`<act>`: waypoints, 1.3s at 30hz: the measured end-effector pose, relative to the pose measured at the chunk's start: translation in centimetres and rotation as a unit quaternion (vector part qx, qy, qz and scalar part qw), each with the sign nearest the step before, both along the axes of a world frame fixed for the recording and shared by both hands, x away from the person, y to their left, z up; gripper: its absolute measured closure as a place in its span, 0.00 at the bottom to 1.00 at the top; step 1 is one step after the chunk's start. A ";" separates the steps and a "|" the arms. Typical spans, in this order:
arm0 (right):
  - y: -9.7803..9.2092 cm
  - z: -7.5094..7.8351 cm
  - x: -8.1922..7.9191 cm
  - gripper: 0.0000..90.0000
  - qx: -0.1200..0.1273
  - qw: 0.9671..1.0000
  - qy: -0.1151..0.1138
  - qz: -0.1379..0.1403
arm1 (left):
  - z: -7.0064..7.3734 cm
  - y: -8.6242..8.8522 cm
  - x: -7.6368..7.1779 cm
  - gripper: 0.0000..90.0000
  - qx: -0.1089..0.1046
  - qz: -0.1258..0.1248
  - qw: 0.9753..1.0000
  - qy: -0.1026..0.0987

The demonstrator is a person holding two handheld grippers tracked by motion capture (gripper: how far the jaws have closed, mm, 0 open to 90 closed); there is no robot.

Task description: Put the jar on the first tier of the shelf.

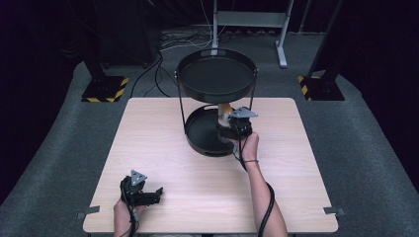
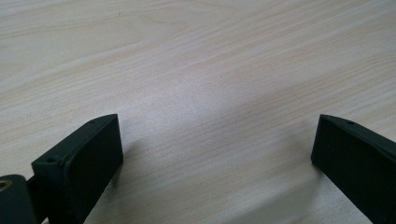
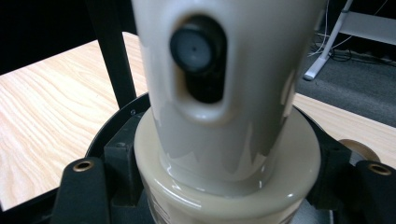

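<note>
A cream-coloured bottle with a dark nozzle set in an oval opening stands upright over the lower black tray of a two-tier stand. My right gripper is shut on the bottle's wide collar, one jaw on each side. From above, the right gripper sits at that tray's right side, with the bottle under the upper tray. My left gripper rests open near the table's front left. Its jaws stand wide apart over bare wood, holding nothing.
The stand's thin black posts rise at the tray's sides, and one post is close on the left of the bottle. A tan round object lies just right of the bottle. Beyond the light wooden table are grey floor, cables and metal frames.
</note>
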State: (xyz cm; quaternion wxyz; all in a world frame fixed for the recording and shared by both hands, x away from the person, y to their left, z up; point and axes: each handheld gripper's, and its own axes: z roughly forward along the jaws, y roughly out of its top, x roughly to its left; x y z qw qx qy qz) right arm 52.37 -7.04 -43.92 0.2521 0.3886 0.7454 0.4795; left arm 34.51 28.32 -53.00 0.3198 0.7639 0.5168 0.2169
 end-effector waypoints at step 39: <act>1.5 -3.0 2.3 0.33 0.008 1.000 0.010 -0.006 | 0.0 0.0 0.0 0.02 0.001 -0.001 1.000 0.000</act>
